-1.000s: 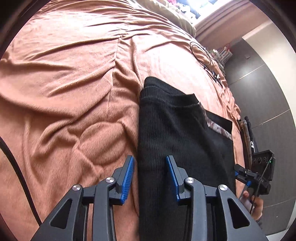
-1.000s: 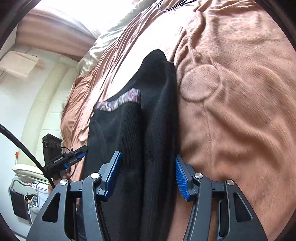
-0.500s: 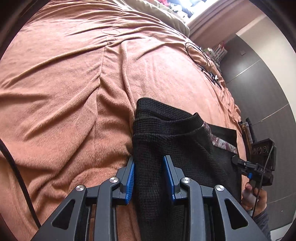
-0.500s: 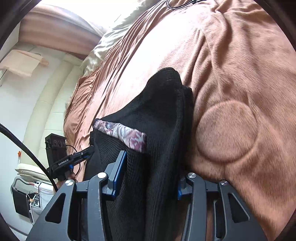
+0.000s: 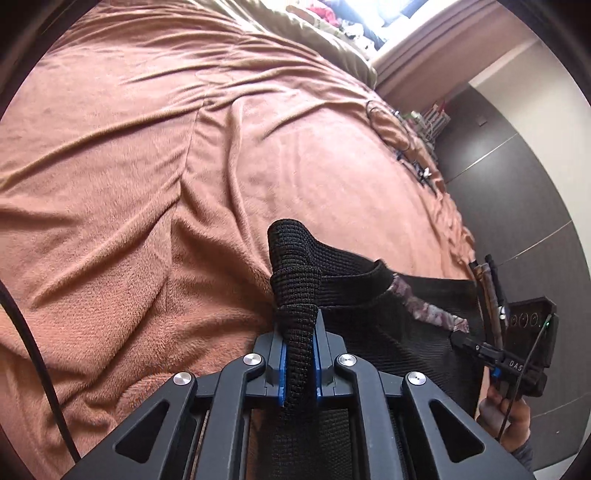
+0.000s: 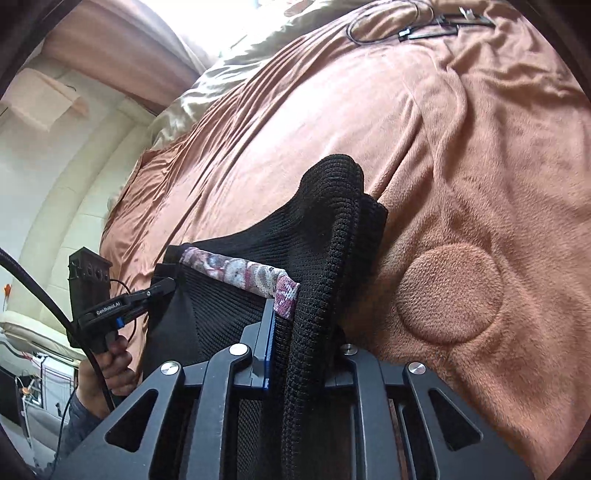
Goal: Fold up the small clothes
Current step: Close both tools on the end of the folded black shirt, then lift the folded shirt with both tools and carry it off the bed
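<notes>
Left wrist view: left gripper (image 5: pixel 299 354) clamped on a bunched fold of the black knit garment (image 5: pixel 369 325), blue pads (image 5: pixel 282 363) pressing the cloth from both sides, jaws drawn nearly together. Garment spread over the brown fleece blanket (image 5: pixel 147 221), one ribbed corner standing up just beyond the fingers, a patterned pink-grey trim (image 5: pixel 428 310) crossing its right part. At the far right edge, right gripper (image 5: pixel 476 345) gripped in a hand (image 5: pixel 506 413), reaching to the garment's other edge. Black cable (image 5: pixel 391 129) coiled on the blanket far off, near the olive pillow (image 5: pixel 325 33).

Right wrist view: right gripper (image 6: pixel 303 332) closing, pinching the garment's thick ribbed edge (image 6: pixel 321 295) between its jaws; only the left blue pad (image 6: pixel 269 332) visible, the other hidden behind cloth. Garment raised into a peak above the blanket, beside a round pressed mark (image 6: pixel 448 293) in the fleece. Left gripper at the left, touching the garment's far edge.
</notes>
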Demonstrator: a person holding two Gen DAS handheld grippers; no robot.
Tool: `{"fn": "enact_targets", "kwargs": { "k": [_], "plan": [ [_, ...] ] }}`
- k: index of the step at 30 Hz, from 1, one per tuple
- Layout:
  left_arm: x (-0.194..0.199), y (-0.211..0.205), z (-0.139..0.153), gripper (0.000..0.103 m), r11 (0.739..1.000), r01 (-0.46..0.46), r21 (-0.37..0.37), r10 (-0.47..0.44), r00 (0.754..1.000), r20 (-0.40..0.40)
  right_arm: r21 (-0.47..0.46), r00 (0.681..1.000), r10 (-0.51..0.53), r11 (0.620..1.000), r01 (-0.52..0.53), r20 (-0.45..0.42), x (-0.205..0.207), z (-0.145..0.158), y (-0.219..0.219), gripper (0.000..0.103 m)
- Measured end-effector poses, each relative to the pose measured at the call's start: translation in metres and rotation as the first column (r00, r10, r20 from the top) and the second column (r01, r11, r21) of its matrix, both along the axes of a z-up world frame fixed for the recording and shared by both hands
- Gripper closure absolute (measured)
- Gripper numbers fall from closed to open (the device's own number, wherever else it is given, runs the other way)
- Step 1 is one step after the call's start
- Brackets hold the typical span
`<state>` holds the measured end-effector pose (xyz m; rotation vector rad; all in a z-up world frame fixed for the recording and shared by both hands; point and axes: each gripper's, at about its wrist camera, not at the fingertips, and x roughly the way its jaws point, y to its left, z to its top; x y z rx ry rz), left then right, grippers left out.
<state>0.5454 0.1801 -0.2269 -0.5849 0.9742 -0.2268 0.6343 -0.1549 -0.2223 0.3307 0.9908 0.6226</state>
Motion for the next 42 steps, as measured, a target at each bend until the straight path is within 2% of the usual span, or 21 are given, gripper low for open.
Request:
{"fn": "enact_targets", "kwargs": {
  "k": [5, 9, 13, 17, 20, 22, 24, 27, 34, 42],
  "plan": [
    [-0.010, 0.000, 0.020, 0.093, 1.000, -0.002, -0.019, 0.003, 0.999, 0.047, -0.028, 0.998, 0.009, 1.000, -0.007, 0.061, -0.031, 0.029, 0.005, 0.091],
    [-0.018, 0.004, 0.031, 0.094, 0.997, 0.000, -0.079, 0.006, 0.997, 0.077, -0.056, 0.995, 0.004, 0.998, 0.002, 0.102, -0.055, 0.046, 0.011, 0.091],
    [-0.029, 0.001, 0.050, 0.094, 0.995, 0.021, -0.099, -0.009, 0.992, 0.124, -0.093, 0.990, -0.007, 0.996, 0.020, 0.143, -0.081, 0.060, 0.012, 0.091],
    [-0.040, -0.002, 0.068, 0.094, 0.993, 0.045, -0.112, -0.027, 0.986, 0.162, -0.120, 0.982, -0.041, 0.991, 0.063, 0.182, -0.113, 0.082, 0.010, 0.092],
    [-0.056, -0.004, 0.085, 0.094, 0.988, 0.044, -0.150, -0.015, 0.982, 0.190, -0.134, 0.972, -0.081, 0.985, 0.112, 0.219, -0.142, 0.101, 0.007, 0.092],
    [-0.068, -0.011, 0.101, 0.094, 0.983, 0.057, -0.176, -0.019, 0.978, 0.210, -0.138, 0.967, -0.096, 0.982, 0.131, 0.238, -0.161, 0.112, 0.006, 0.092],
    [-0.082, -0.021, 0.117, 0.094, 0.983, 0.076, -0.170, -0.032, 0.969, 0.244, -0.143, 0.959, -0.108, 0.978, 0.149, 0.263, -0.184, 0.124, 0.004, 0.092],
    [-0.108, -0.038, 0.141, 0.094, 0.977, 0.111, -0.180, -0.056, 0.957, 0.285, -0.133, 0.947, -0.123, 0.977, 0.169, 0.298, -0.219, 0.141, -0.003, 0.092],
    [-0.158, -0.073, 0.190, 0.095, 0.977, 0.150, -0.152, -0.086, 0.929, 0.360, -0.081, 0.921, -0.147, 0.979, 0.188, 0.361, -0.286, 0.172, -0.036, 0.092],
    [-0.206, -0.112, 0.238, 0.095, 0.971, 0.193, -0.140, -0.117, 0.899, 0.423, -0.022, 0.874, -0.177, 0.978, 0.210, 0.453, -0.371, 0.216, -0.089, 0.092]
  ]
}}
